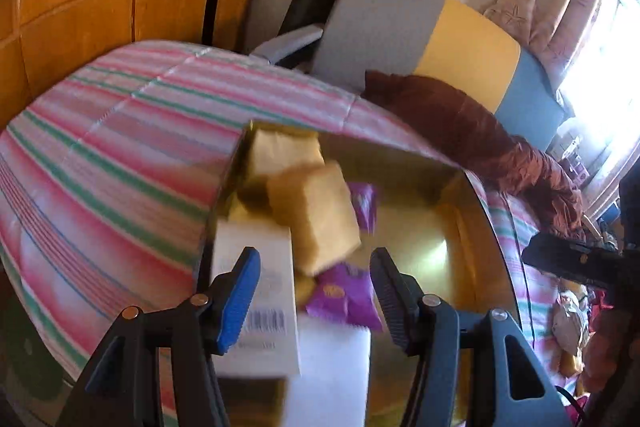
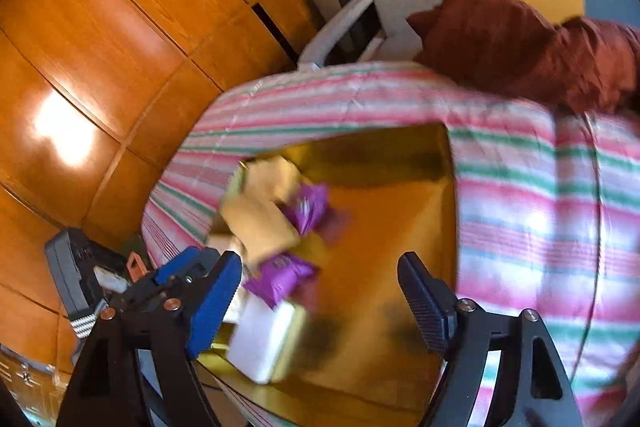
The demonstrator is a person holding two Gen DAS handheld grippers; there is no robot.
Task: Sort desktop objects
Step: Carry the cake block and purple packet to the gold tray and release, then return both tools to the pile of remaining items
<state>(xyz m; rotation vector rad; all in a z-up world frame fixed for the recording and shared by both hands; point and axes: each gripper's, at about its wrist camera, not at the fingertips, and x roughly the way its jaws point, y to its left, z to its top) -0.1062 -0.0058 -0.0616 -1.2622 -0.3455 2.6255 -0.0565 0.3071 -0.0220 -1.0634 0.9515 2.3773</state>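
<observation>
Left gripper (image 1: 316, 291) angled steeply down over the box (image 1: 472, 227), jaws spread, nothing pinched; blue pad (image 1: 240, 299) on the left finger, over a white carton (image 1: 256, 291) with a barcode. Between the fingers, lower down: tan packs (image 1: 316, 215) piled in the box's left part, purple packets (image 1: 344, 297) beside and under them. Box resting on a striped quilt (image 1: 100, 167); maroon cloth (image 1: 460, 115) beyond it.

Right gripper (image 2: 320, 299) likewise tilted down over the same box (image 2: 380, 227), jaws wide apart, gripping nothing. Left of it, other gripper's blue finger (image 2: 176, 265) near the box's left edge. Tan packs (image 2: 260, 223), purple packets (image 2: 280, 275), white carton (image 2: 264, 339) clustered at the box's left; right part bare. Both views motion-blurred.
</observation>
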